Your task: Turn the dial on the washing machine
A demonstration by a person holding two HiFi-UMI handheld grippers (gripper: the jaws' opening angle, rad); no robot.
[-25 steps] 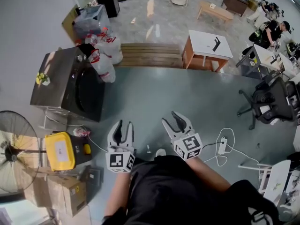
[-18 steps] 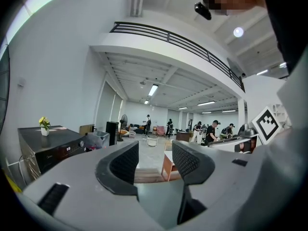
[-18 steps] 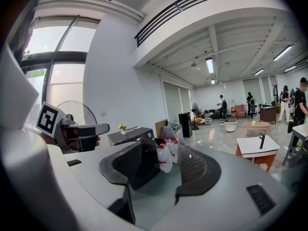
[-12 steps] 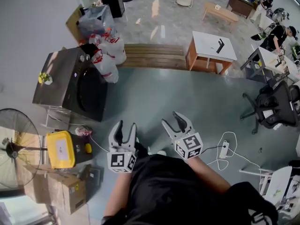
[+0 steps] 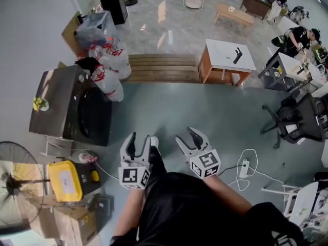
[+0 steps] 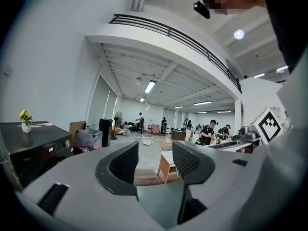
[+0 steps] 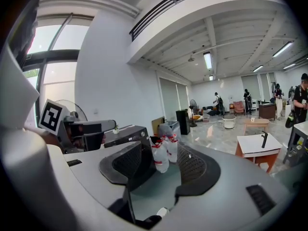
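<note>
Bright ceiling-lit hall, glare on floor, fisheye edges, sharp focus

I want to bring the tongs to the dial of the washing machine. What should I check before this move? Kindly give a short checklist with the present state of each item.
1. Left tongs empty: ok. The jaws stand apart and have just been opening, with nothing between them.
2. Right tongs empty: ok. The jaws stand wide apart and have also just been opening.
3. Dial in sight: ok. It is on the washing machine front panel.
4. Dial within reach: not ok. Bare floor lies between both tongs and the machine.
5. Way to the dial free: cannot tell. White bags stand close beside that corner.
6. Dial's setting: cannot tell, too small.
</note>
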